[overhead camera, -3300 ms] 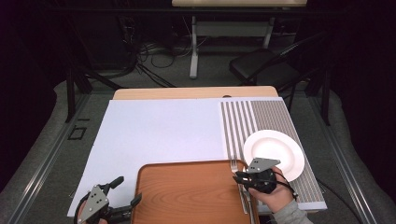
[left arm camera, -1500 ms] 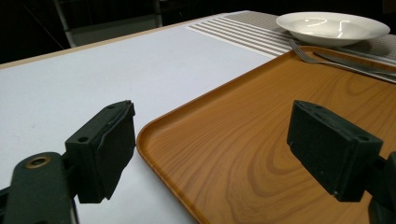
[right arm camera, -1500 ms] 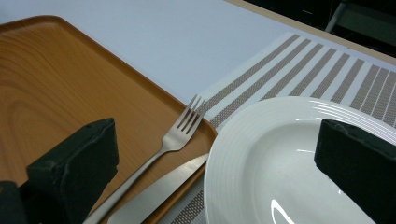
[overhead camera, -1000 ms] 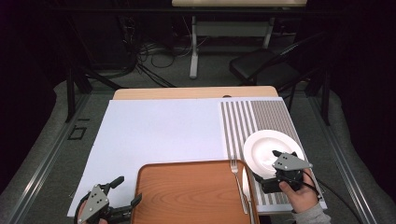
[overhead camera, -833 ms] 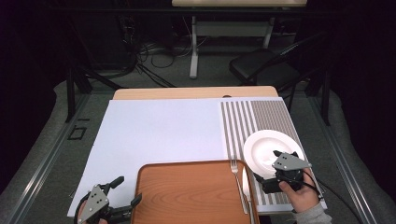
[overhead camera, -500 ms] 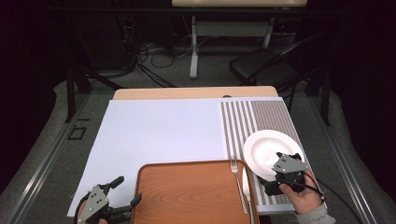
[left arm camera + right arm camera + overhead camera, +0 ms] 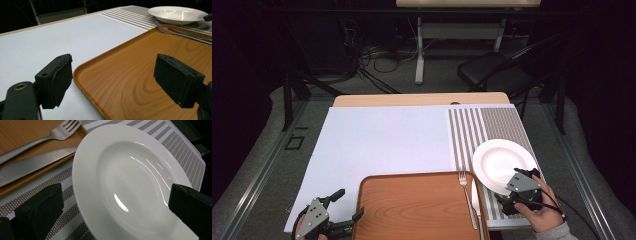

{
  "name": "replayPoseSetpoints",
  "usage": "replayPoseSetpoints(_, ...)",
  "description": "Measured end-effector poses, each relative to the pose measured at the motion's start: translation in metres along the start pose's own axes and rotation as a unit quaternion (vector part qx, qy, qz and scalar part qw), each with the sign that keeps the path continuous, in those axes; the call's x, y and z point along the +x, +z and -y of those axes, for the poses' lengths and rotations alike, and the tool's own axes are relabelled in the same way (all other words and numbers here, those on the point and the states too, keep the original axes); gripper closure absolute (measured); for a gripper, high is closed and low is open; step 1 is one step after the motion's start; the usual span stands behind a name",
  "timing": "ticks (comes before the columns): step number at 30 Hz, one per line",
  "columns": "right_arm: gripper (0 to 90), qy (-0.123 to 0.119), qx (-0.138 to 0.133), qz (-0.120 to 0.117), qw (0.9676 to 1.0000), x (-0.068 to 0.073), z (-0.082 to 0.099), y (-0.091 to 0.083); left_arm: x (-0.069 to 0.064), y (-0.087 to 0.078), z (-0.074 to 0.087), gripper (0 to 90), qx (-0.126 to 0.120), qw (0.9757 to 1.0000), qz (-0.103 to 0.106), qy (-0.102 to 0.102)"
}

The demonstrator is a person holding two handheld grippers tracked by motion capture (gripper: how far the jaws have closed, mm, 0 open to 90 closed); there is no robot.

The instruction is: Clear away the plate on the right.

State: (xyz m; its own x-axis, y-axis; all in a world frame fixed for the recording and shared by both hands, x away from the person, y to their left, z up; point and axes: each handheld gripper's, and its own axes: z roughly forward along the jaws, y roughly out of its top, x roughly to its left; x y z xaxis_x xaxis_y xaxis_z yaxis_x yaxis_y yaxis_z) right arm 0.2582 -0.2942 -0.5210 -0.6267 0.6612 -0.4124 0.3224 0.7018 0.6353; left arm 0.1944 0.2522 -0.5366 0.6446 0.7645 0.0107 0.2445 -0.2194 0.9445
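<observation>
We hold the right hand-held gripper [image 7: 518,191] with jaws apart over the white round ceramic plate [image 7: 130,182]; probably best pinching its near rim squarely.

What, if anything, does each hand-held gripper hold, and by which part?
Nothing. The right hand-held gripper is open at the white plate's near rim; the left hand-held gripper is open around the wooden tray's corner.

1 plate [image 7: 502,162], 1 tray [image 7: 412,210], 1 fork [image 7: 466,192], 1 knife [image 7: 478,210]

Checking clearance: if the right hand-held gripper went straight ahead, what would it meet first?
Most likely the white plate: the open right hand-held gripper points at its near rim. Depth is unclear.
</observation>
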Motion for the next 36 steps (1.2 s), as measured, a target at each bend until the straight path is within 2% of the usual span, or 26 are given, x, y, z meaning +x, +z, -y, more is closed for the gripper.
replayPoseSetpoints(8, 0.0, -0.011, 0.022, 0.008, 0.9997, -0.002, 0.007, 0.008, 0.0, 0.0, 0.0, 15.6, 0.001, 1.0, -0.001, 0.0)
replayPoseSetpoints(15, 0.0, -0.033, 0.048, 0.028, 0.9979, -0.004, 0.013, 0.012, 0.0, -0.001, 0.0, 15.6, 0.0, 1.0, 0.0, 0.0)
replayPoseSetpoints(20, 0.3, -0.035, 0.062, 0.034, 0.9968, -0.006, 0.015, 0.014, 0.0, -0.001, 0.0, 15.6, 0.001, 1.0, 0.0, 0.002)
replayPoseSetpoints(21, 0.3, -0.037, 0.058, 0.036, 0.997, -0.006, 0.016, 0.015, 0.0, -0.001, 0.0, 15.6, 0.0, 1.0, 0.0, 0.001)
replayPoseSetpoints(28, 0.3, -0.046, 0.077, 0.046, 0.995, -0.009, 0.02, 0.016, 0.0, -0.001, 0.0, 15.6, 0.0, 1.0, 0.0, 0.001)
replayPoseSetpoints(36, 0.3, -0.052, 0.079, 0.052, 0.9942, -0.011, 0.021, 0.019, 0.0, -0.001, 0.0, 15.6, 0.0, 1.0, 0.001, 0.002)
